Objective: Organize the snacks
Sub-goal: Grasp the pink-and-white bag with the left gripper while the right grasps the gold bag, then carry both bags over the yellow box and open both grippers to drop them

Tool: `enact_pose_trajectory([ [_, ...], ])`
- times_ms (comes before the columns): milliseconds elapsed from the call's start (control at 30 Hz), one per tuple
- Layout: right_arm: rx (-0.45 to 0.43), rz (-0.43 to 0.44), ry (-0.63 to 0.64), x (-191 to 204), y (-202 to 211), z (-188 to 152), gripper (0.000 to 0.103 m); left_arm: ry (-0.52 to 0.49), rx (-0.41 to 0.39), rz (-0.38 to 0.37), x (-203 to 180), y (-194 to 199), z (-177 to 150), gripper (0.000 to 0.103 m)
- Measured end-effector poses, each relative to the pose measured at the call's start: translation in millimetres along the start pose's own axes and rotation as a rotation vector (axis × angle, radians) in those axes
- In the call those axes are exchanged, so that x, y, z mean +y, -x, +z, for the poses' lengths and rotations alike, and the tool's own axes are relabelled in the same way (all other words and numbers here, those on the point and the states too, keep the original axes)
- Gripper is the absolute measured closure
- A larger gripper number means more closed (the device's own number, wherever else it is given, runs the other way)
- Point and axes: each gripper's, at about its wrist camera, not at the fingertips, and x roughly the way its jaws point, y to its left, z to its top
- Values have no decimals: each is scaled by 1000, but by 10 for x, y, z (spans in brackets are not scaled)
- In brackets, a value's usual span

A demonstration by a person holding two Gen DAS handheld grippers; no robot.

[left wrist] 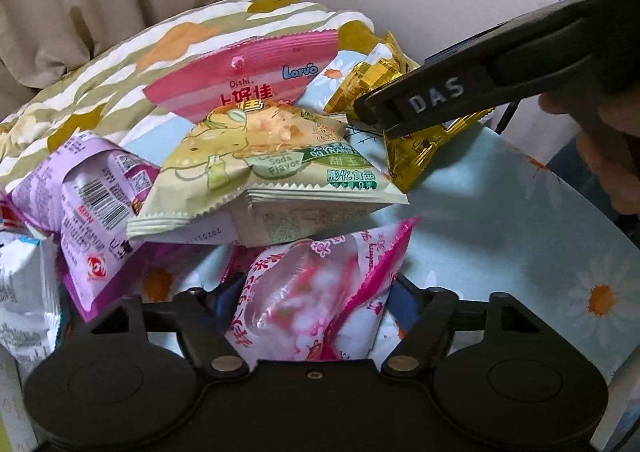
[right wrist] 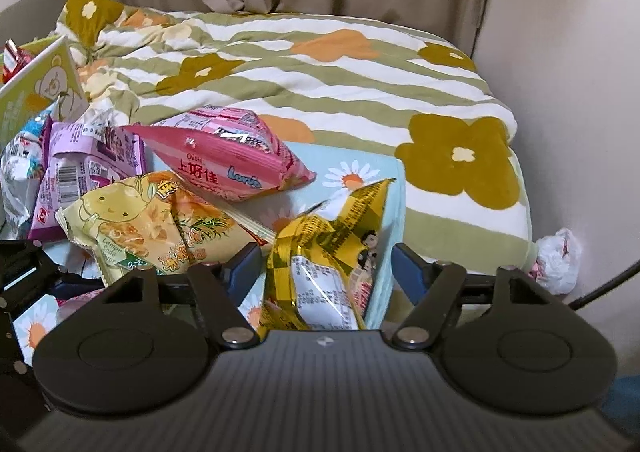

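Observation:
Several snack bags lie heaped on a pale blue daisy sheet (left wrist: 500, 236). My left gripper (left wrist: 314, 288) is shut on a pink-and-white bag (left wrist: 316, 300), with both blue pads against its sides. In the right wrist view a crinkled gold bag (right wrist: 320, 272) lies between the pads of my right gripper (right wrist: 326, 264). Slivers of sheet show on both sides of it, so the jaws stand open around it. From the left wrist, the right gripper (left wrist: 368, 116) reaches in from the right over the gold bag (left wrist: 416, 156), with a hand (left wrist: 608, 156) behind it.
A green lemon-soda bag (left wrist: 260, 164), a pink Oishi bag (right wrist: 224, 160) and a purple bag (left wrist: 92, 204) are piled to the left. A striped flower quilt (right wrist: 320, 72) lies behind them, below a curtain. A wall and a white plastic bag (right wrist: 560, 264) stand on the right.

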Motion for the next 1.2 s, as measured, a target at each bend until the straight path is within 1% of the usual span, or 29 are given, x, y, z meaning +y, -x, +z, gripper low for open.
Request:
enact_pose_trajectory([
  [33, 1, 3, 6, 13, -19, 3, 19, 4, 1, 0, 0, 16, -4, 35],
  [133, 5, 5, 20, 49, -74, -1, 21, -6, 5, 22, -12, 59, -30, 39],
  [333, 19, -11, 45, 70, -174, -34, 22, -9, 7, 47, 9, 134, -142, 42],
  [533, 27, -36, 82, 102, -241, -71, 24, 43, 7, 63, 75, 240, -222, 46],
  [700, 38, -49, 102, 118, -291, -71, 35, 91, 13, 63, 159, 295, -254, 46],
  [833, 41, -46, 59, 82, -238, -76, 37, 126, 8, 51, 221, 357, -292, 49],
  [1000, 14, -66, 22, 76, -64, -88, 38, 154, -8, 39, 245, 457, -322, 52],
  [1200, -11, -79, 3, 116, 221, -92, 38, 184, -59, 29, 235, 693, -347, 53],
])
